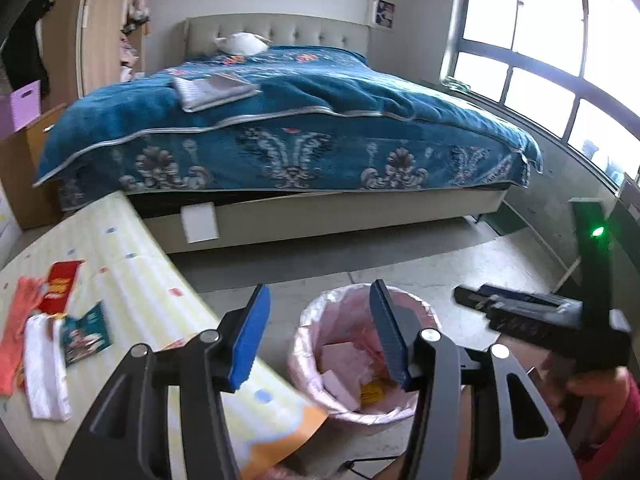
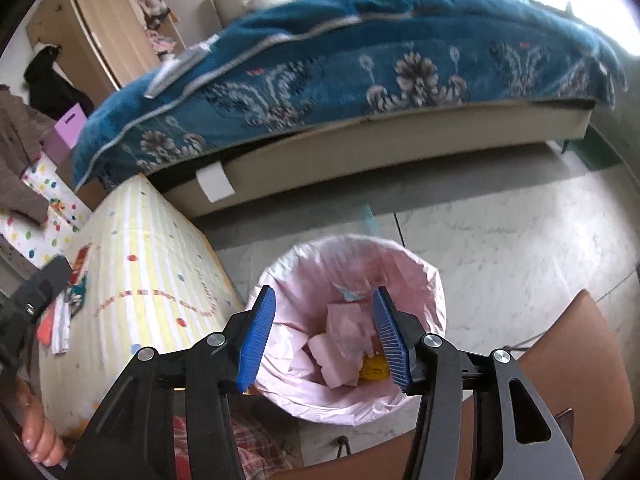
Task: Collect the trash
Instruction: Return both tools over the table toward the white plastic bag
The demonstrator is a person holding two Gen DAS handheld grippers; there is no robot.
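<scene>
A bin with a pink liner point(image 1: 320, 312) point(image 2: 420, 276) stands on the floor beside a low table; pink paper pieces point(image 2: 336, 348) and a yellow scrap point(image 2: 374, 368) lie inside. My left gripper point(image 1: 316, 332) is open and empty, above the table's edge and the bin. My right gripper point(image 2: 324, 336) is open and empty, directly over the bin's mouth; it also shows in the left wrist view point(image 1: 520, 312). On the table lie a red wrapper point(image 1: 60, 286), an orange wrapper point(image 1: 16, 332), a white plastic bag point(image 1: 44, 372) and a teal packet point(image 1: 86, 332).
The table has a yellow striped cloth point(image 1: 132, 280) point(image 2: 152, 264). A bed with a blue blanket point(image 1: 288, 120) point(image 2: 360, 60) stands beyond. A brown chair point(image 2: 580, 360) is at lower right. Grey tiled floor point(image 2: 500, 232) lies between bed and bin.
</scene>
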